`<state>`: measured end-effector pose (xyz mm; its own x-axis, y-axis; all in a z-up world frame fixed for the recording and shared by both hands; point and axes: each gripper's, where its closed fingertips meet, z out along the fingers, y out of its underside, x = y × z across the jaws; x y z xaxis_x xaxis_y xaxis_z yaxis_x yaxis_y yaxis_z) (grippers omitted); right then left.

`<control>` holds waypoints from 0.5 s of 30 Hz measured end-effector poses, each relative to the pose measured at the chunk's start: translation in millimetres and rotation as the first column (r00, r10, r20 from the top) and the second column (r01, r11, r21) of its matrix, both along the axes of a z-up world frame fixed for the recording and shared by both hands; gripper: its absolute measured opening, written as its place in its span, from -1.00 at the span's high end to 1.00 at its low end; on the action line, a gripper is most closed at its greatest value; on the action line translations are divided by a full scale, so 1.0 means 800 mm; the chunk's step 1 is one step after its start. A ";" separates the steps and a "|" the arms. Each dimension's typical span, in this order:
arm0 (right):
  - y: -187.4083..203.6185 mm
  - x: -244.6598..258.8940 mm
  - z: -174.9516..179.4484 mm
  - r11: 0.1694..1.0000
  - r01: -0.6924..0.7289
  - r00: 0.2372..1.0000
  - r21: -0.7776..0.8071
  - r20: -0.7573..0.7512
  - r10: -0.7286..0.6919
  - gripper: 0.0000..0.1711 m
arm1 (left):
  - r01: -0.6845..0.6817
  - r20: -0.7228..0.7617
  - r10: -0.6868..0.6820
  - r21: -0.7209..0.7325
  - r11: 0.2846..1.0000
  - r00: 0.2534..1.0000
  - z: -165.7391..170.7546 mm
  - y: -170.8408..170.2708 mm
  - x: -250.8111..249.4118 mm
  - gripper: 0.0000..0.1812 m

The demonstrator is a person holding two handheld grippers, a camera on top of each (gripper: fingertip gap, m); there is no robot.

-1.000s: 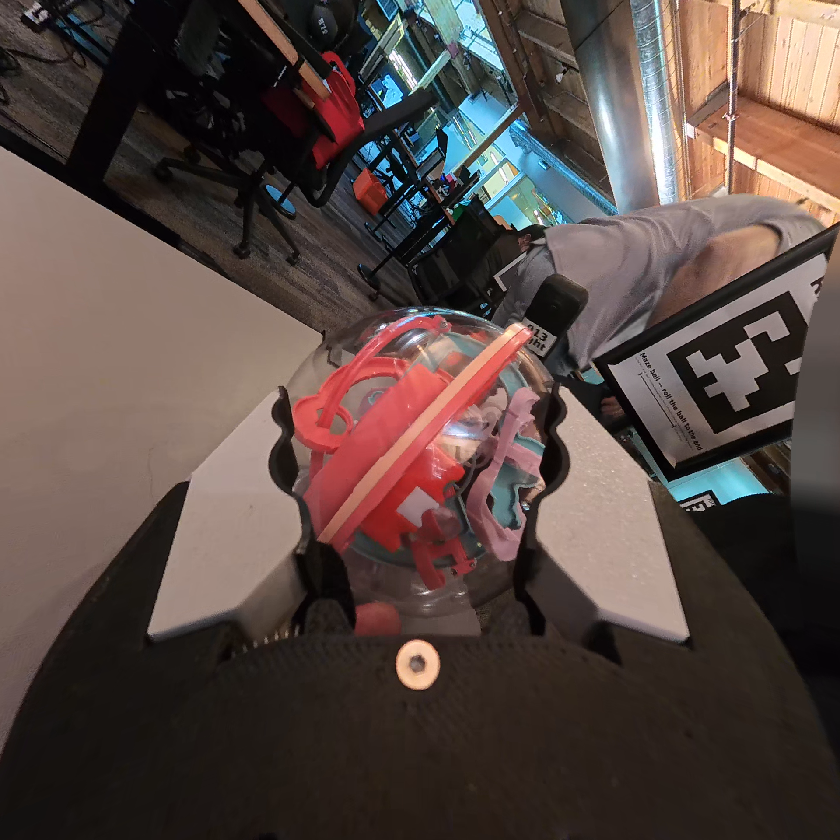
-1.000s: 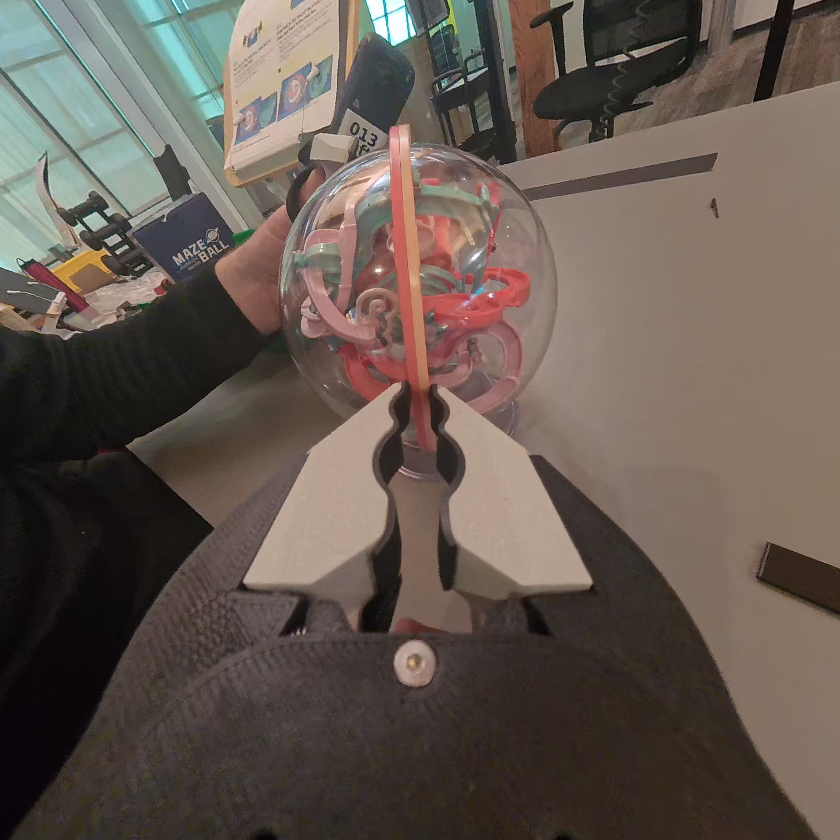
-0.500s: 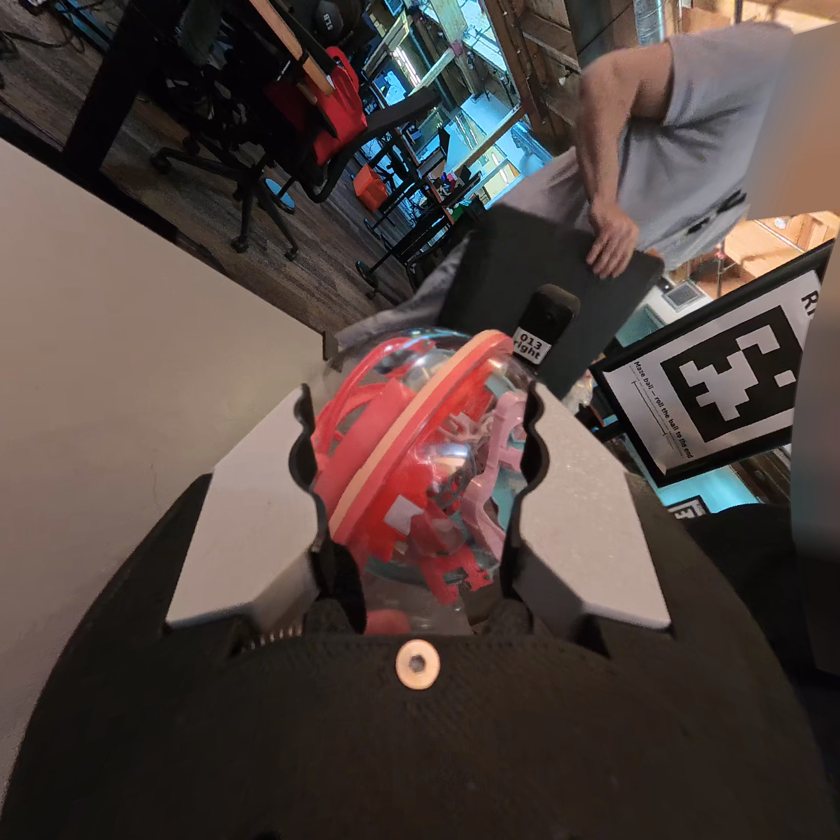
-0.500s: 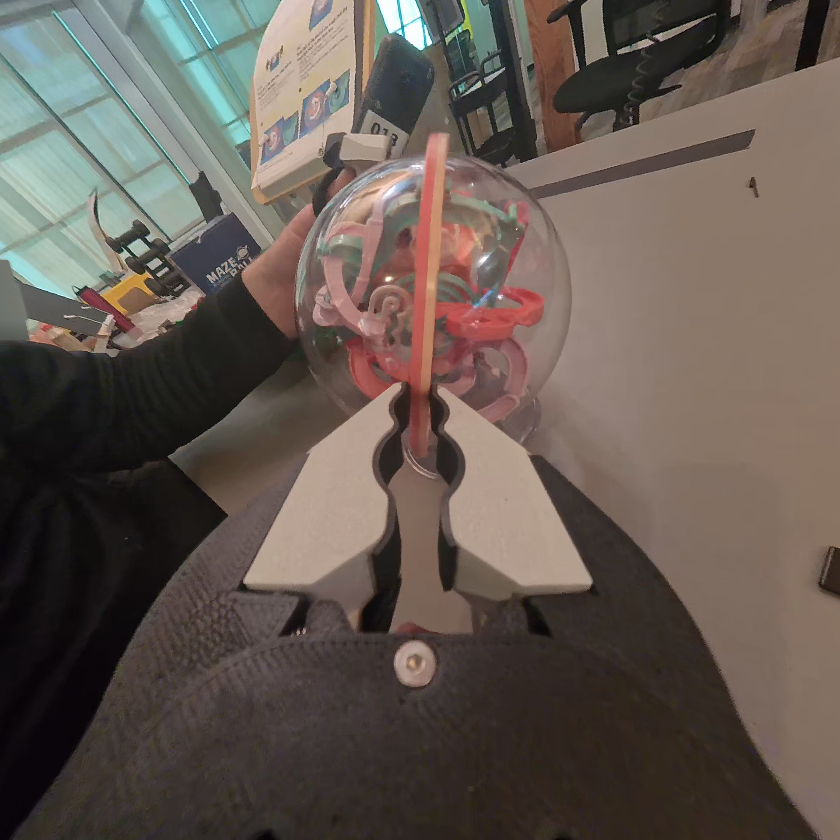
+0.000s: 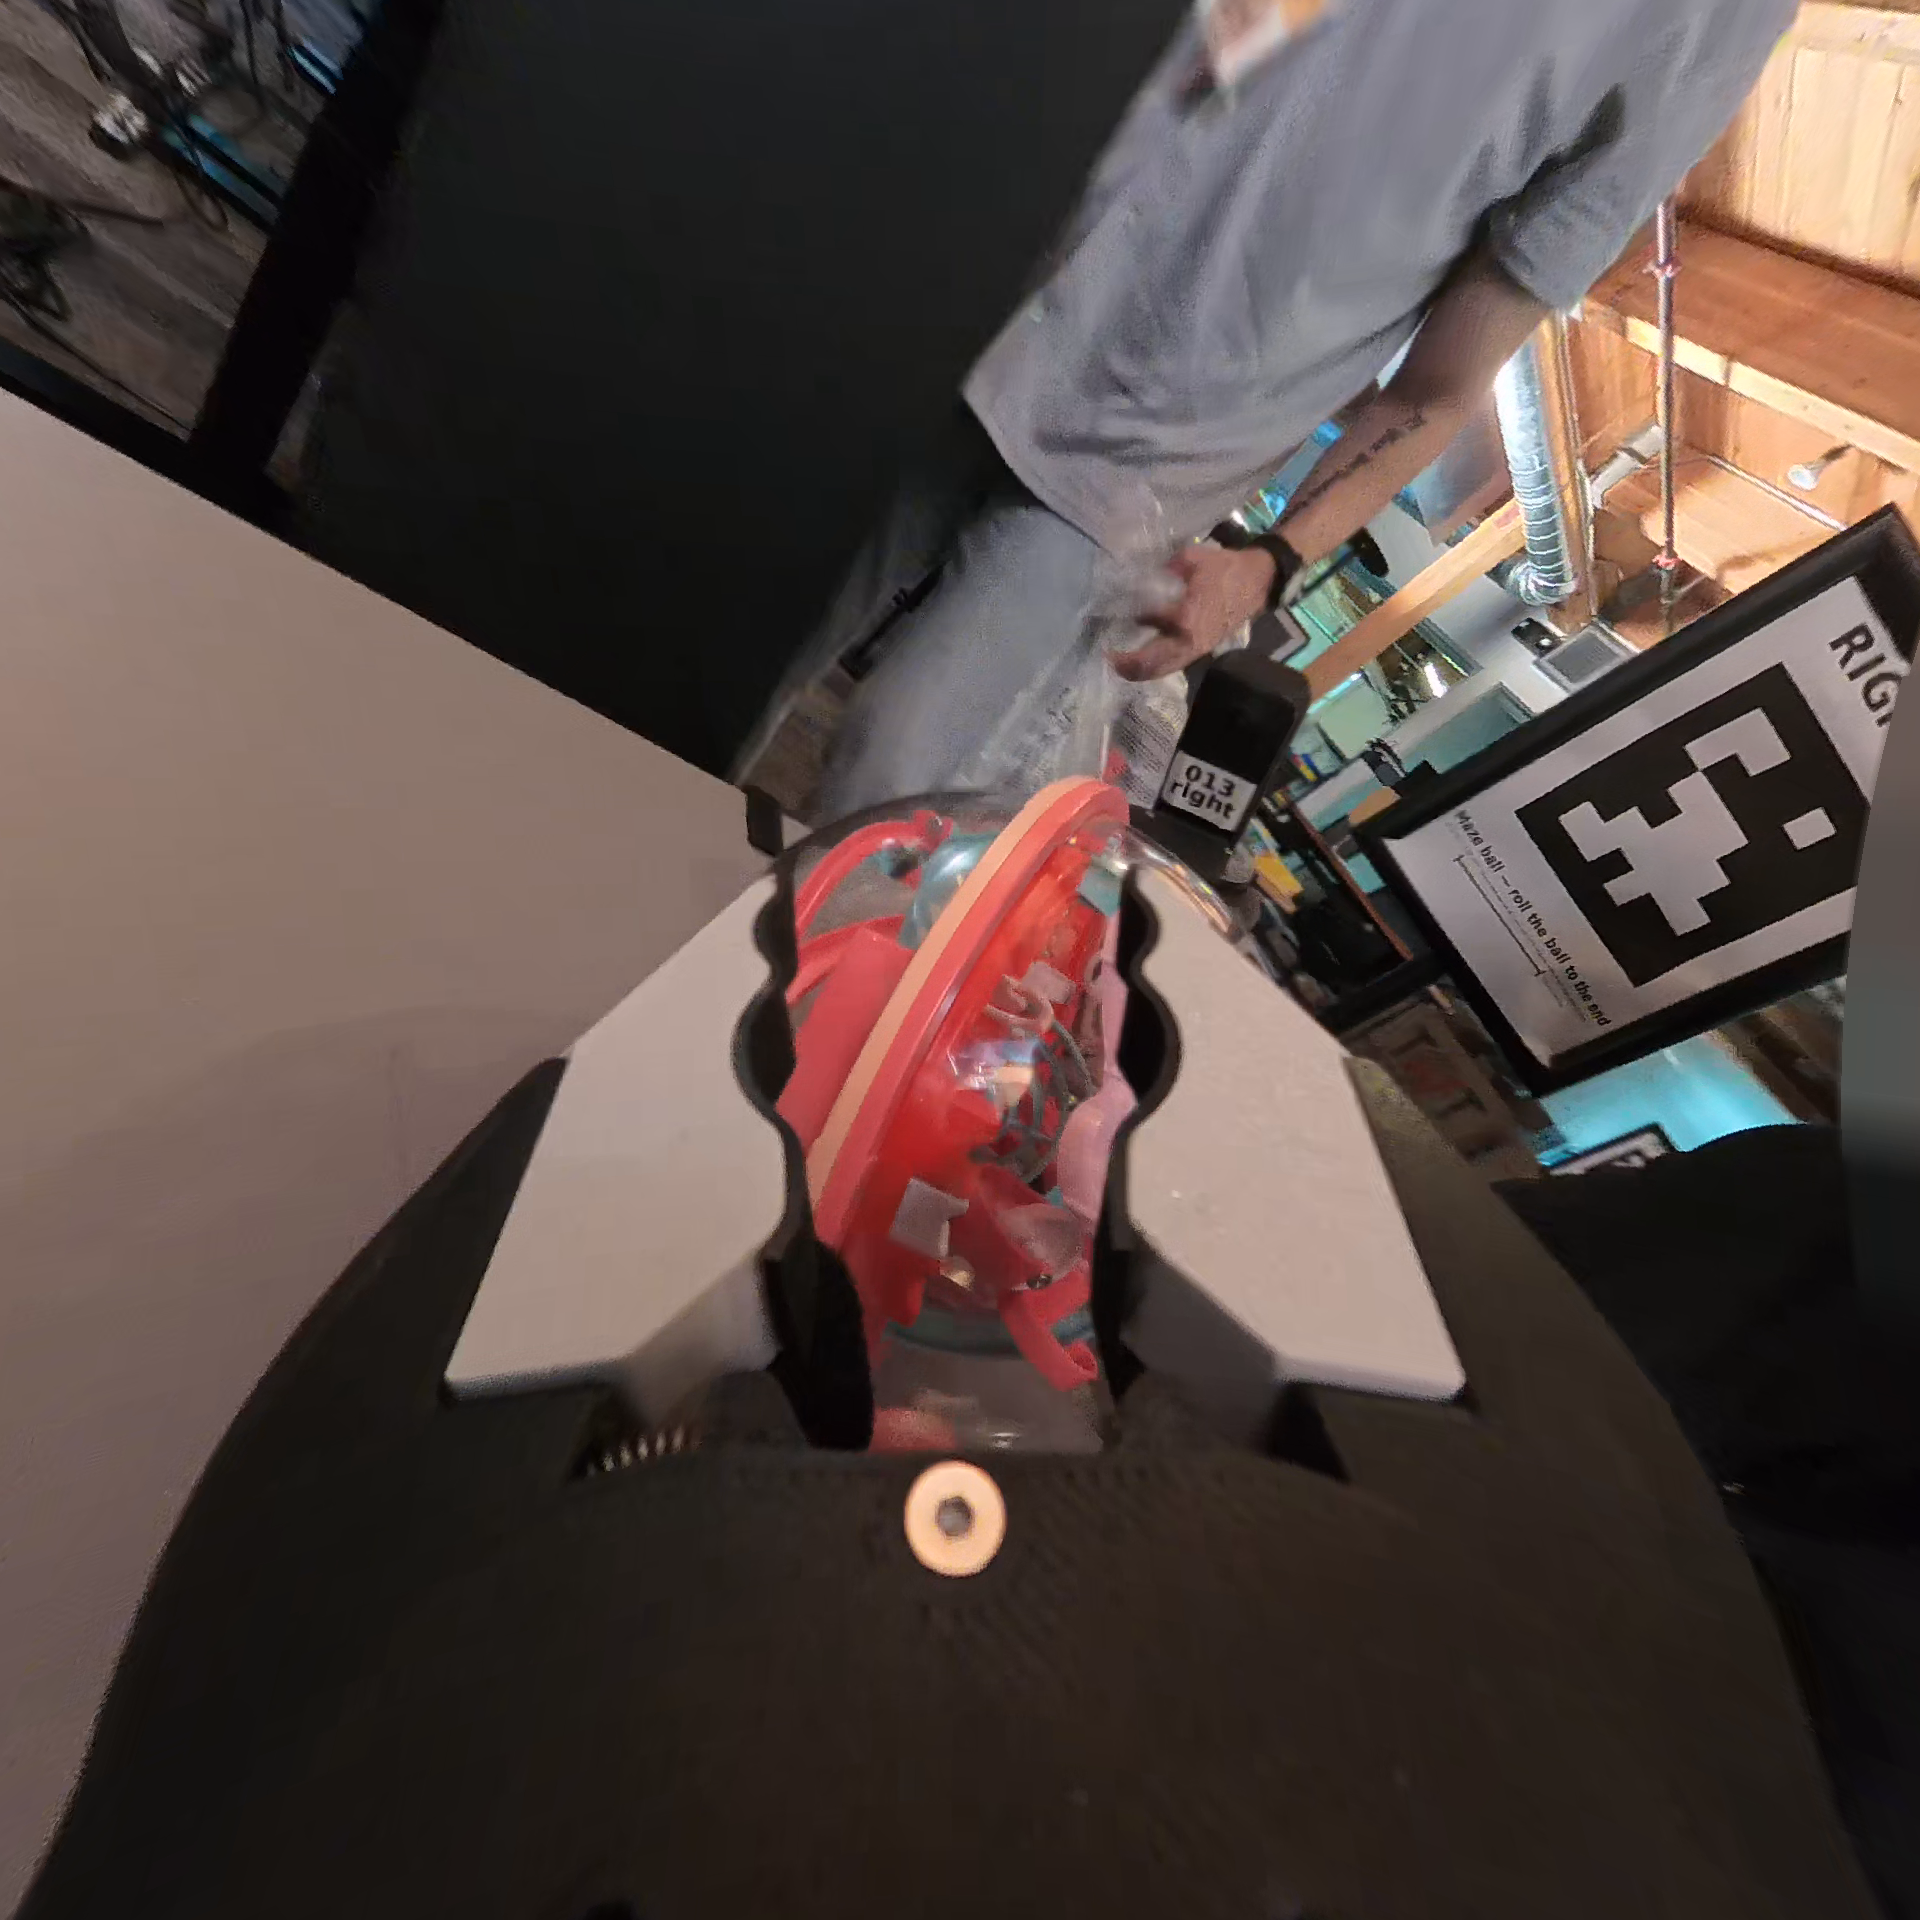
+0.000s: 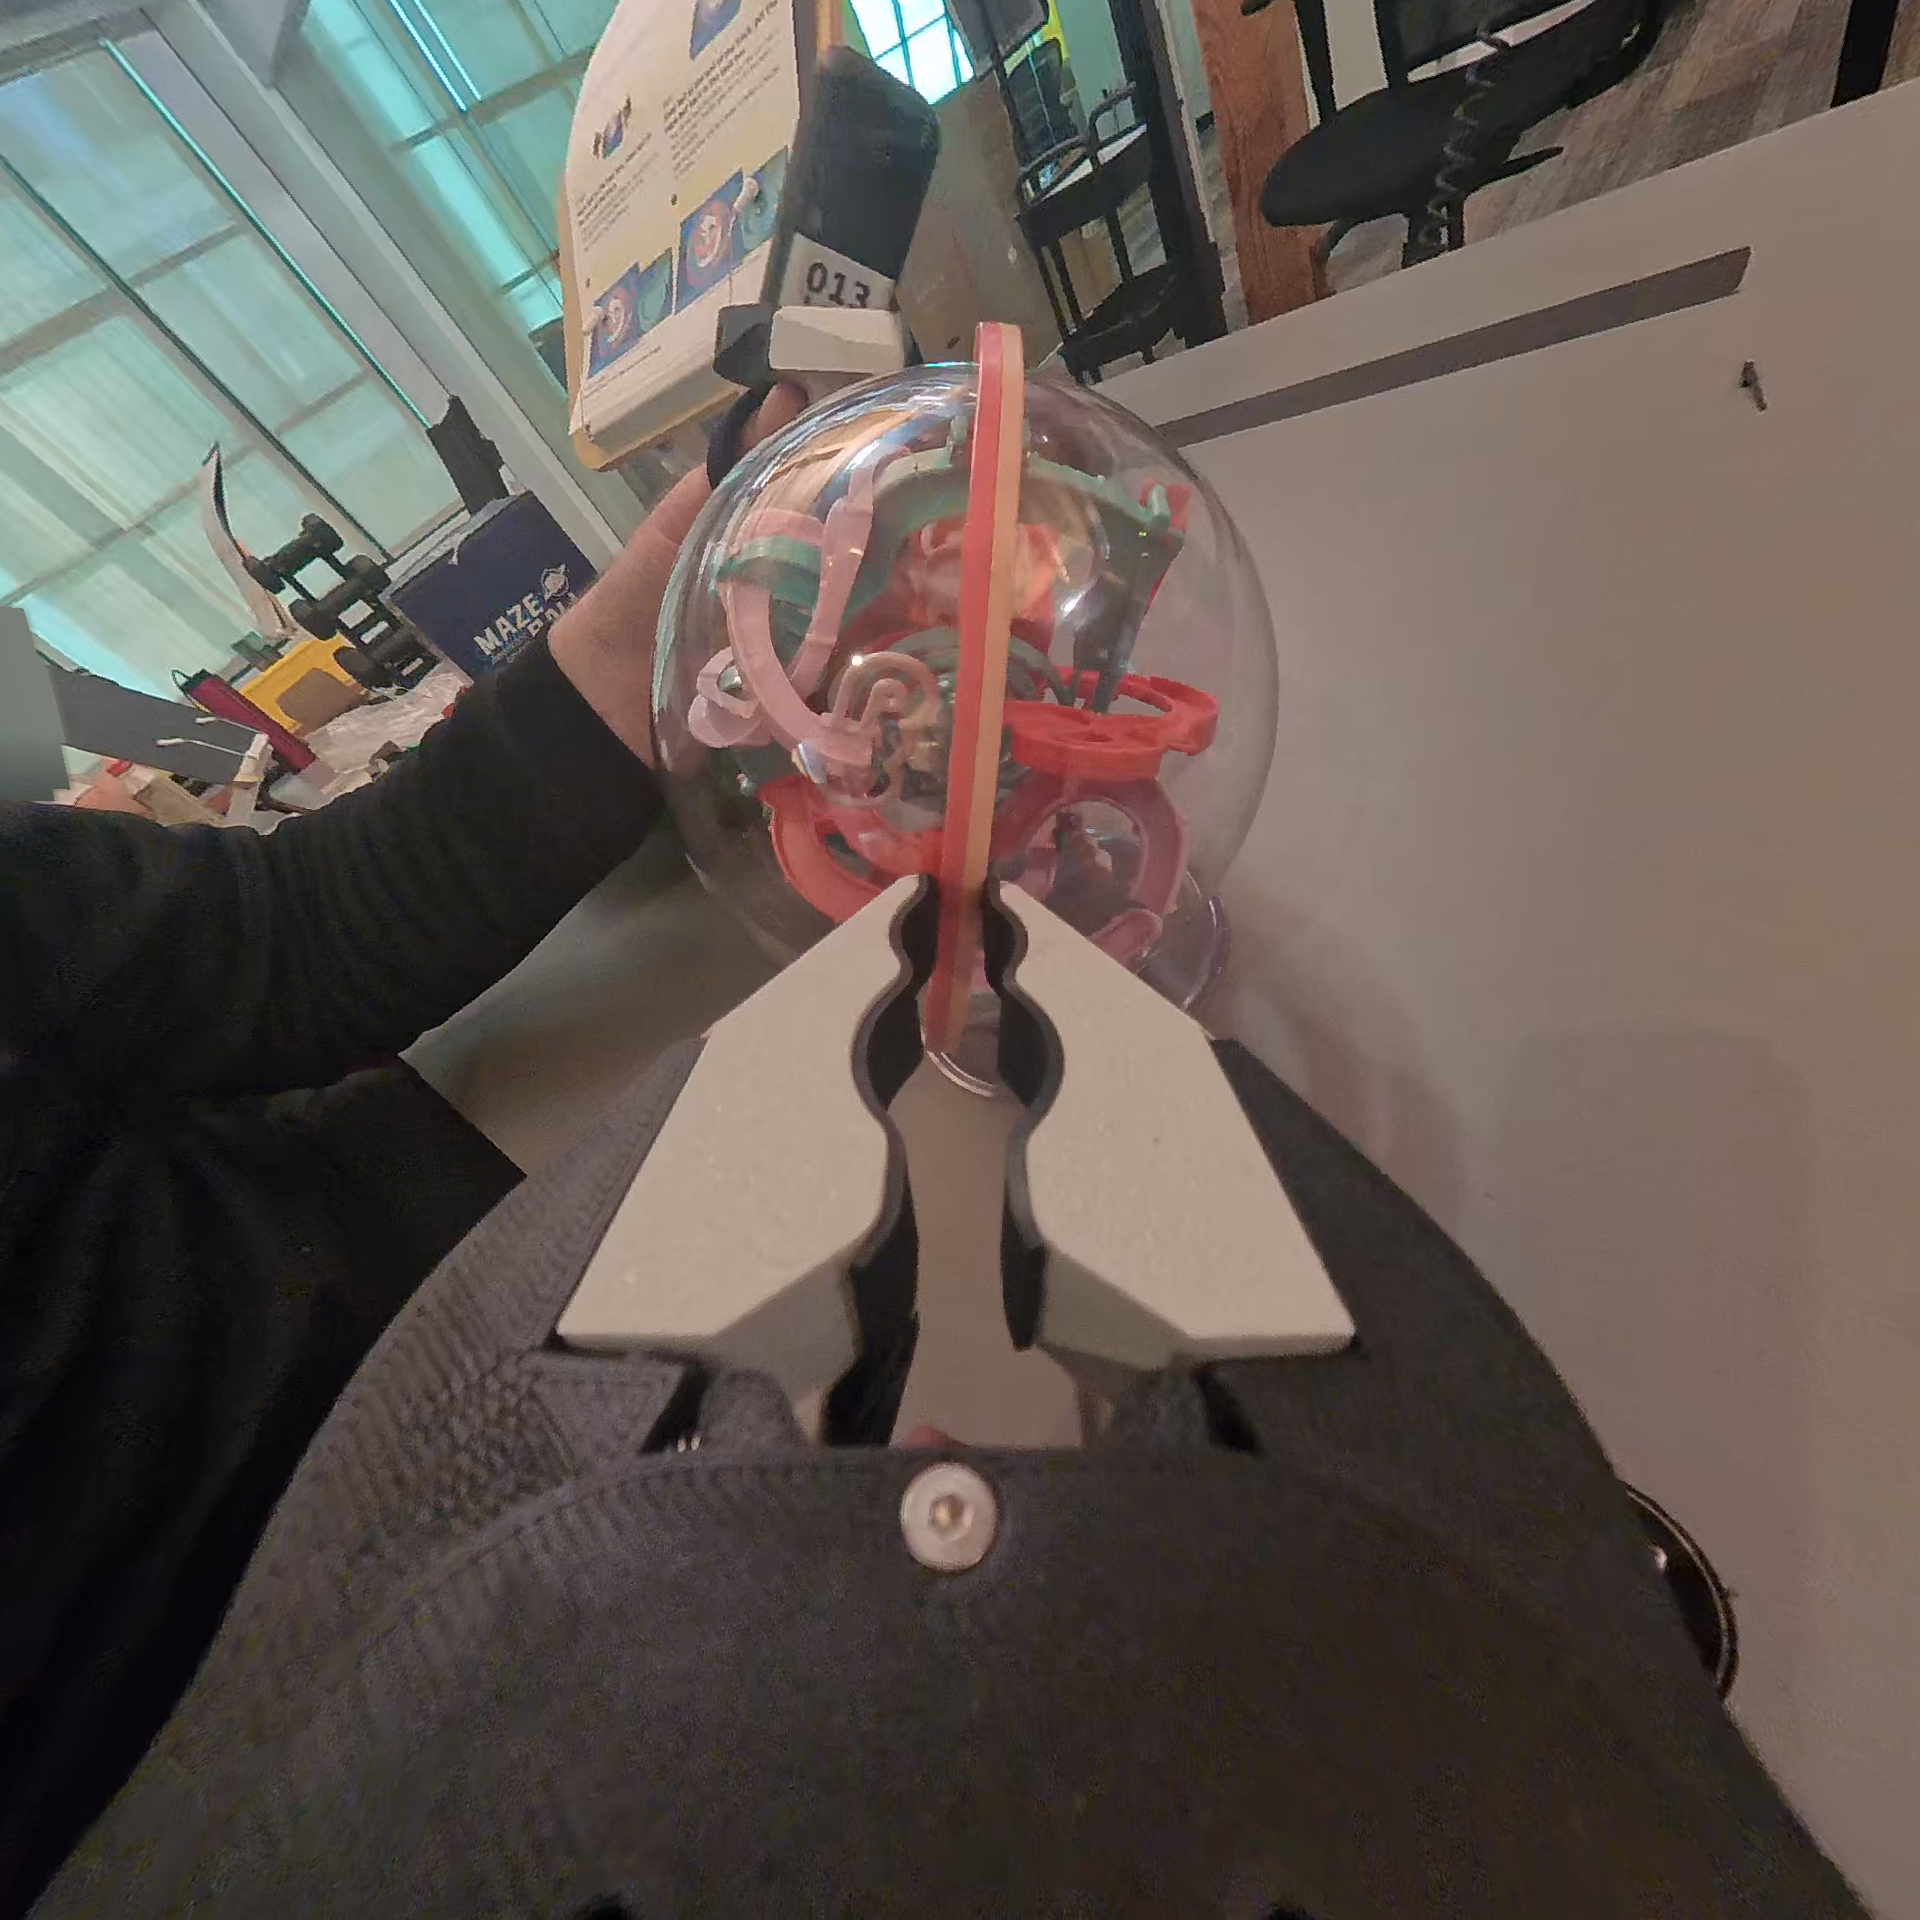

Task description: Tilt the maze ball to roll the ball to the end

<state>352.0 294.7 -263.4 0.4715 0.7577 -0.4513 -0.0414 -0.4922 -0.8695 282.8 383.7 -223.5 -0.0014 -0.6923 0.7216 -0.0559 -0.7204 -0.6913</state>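
The left tongs (image 5: 951, 1039) clamp the clear plastic maze ball (image 6: 966, 665) with red-pink tracks, while the right tongs (image 6: 961, 925) pinch its coral rim (image 6: 982, 623) above the grey worktop (image 6: 1558, 727).

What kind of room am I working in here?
Probably an open workshop-style office. Office chairs stand behind the white table, exposed wood beams and a metal duct run overhead, and large windows fill one wall.

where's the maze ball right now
The maze ball sits centre in both wrist views, above the white table: the right tool pinches its red rim, the left tool clamps its shell.
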 end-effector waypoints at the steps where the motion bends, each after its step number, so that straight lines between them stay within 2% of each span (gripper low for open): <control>1: 0.000 -0.001 0.000 1.000 0.001 1.000 -0.001 0.001 -0.001 0.93 | -0.013 0.007 0.012 0.027 1.000 1.000 0.003 0.000 -0.003 0.44; 4: -0.001 -0.003 0.000 1.000 0.002 1.000 -0.004 0.002 -0.002 0.93 | -0.046 0.052 0.041 0.093 0.995 0.998 0.019 -0.004 -0.013 0.54; 5: -0.001 -0.003 0.000 1.000 0.003 1.000 -0.005 0.004 -0.003 0.93 | -0.064 0.043 0.059 0.115 0.991 0.997 0.020 -0.005 -0.017 0.48; 10: 0.000 -0.004 0.001 1.000 0.008 1.000 -0.011 0.010 -0.008 0.93 | -0.130 -0.015 0.136 0.197 0.972 0.991 0.012 -0.031 -0.031 -0.12; 15: -0.001 -0.010 0.001 1.000 0.003 1.000 -0.018 -0.002 -0.003 0.93 | -0.077 -0.175 0.127 0.267 0.961 0.976 -0.031 -0.063 -0.023 -0.51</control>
<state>344.3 293.7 -262.9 0.4730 0.7477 -0.4661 -0.0446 -0.5080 -0.8602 264.6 333.3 -247.9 0.1973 -0.8435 0.4996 -0.1386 -0.5285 -0.8376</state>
